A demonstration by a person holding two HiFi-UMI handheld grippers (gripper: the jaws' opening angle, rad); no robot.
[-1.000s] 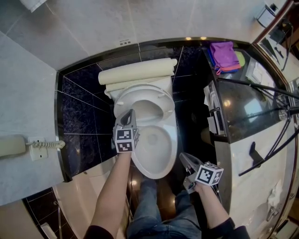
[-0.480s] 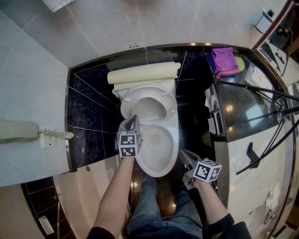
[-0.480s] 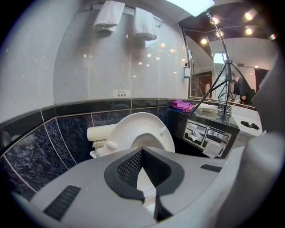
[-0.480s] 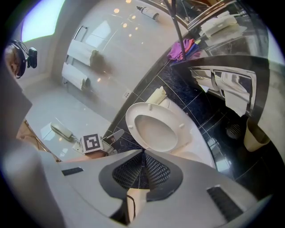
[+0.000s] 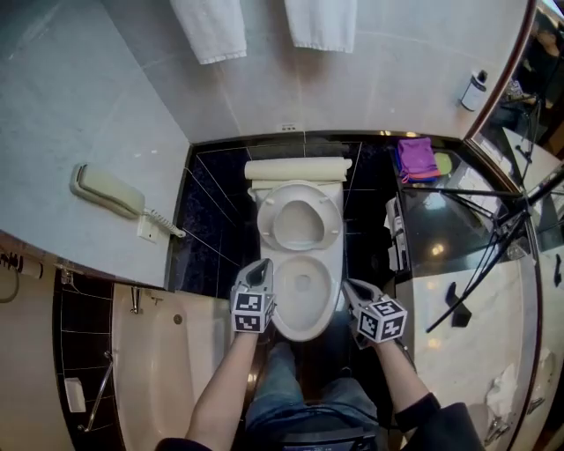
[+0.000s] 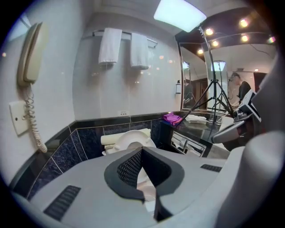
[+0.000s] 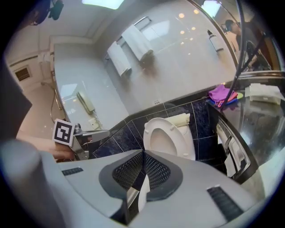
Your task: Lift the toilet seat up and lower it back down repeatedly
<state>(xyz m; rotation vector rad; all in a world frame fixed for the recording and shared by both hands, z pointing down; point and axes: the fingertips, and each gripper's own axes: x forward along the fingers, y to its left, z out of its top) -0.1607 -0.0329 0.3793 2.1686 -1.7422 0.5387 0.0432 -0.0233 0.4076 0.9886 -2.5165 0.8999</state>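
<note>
**Hovering over toilet w/ seat up, both claws shut & empty**

Toilet seat (image 5: 298,220) is raised, tipped back toward the cream tank (image 5: 295,169) against the dark-tiled wall. Its underside faces the person and the white bowl (image 5: 304,286) below is uncovered.

Left gripper (image 5: 262,264) sits just beside the bowl's left rim, right gripper (image 5: 347,284) just beside its right rim, one either side, both pointing fwd & slightly down. Neither touches the seat.

In left gripper view the pads meet at the tip w/ nothing between; same in right gripper view.

Wall phone (image 5: 106,191) hangs at left, two white towels (image 5: 211,26) above. A purple cloth (image 5: 416,157) lies on the dark counter (image 5: 441,229) at right.
</note>
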